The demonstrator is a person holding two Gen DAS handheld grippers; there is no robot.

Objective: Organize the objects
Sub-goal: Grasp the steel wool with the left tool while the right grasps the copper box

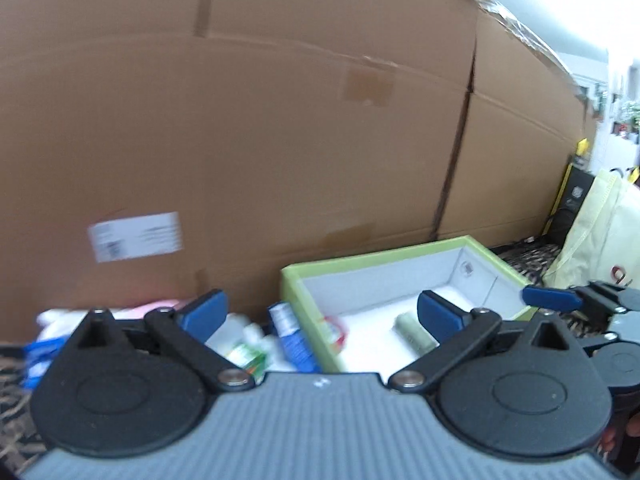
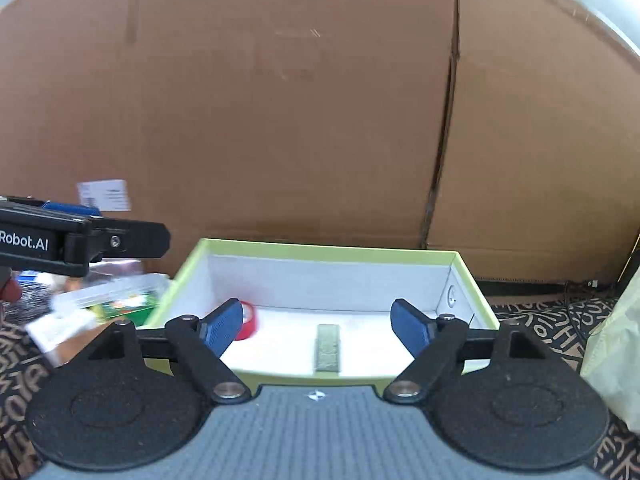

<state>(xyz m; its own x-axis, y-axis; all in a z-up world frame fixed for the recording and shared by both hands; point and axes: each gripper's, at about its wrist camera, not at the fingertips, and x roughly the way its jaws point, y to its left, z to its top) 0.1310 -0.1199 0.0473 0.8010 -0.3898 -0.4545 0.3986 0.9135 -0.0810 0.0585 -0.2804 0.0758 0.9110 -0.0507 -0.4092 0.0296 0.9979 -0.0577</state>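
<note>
Gripper lettering: "Robot.AI" in white on the black side of the left gripper point(image 2: 124, 242), seen from the right wrist view, start of the word cut off by the frame edge.
Carton sticker: white label point(image 2: 104, 195) on the big cardboard box point(image 2: 280, 120), print too small to read; same label point(image 1: 135, 237) blurred in the left wrist view.
Green box point(image 2: 320, 251) inner wall: small round mark point(image 2: 452, 294), unreadable.
Packets left of the box: print blurred, nothing legible.
</note>
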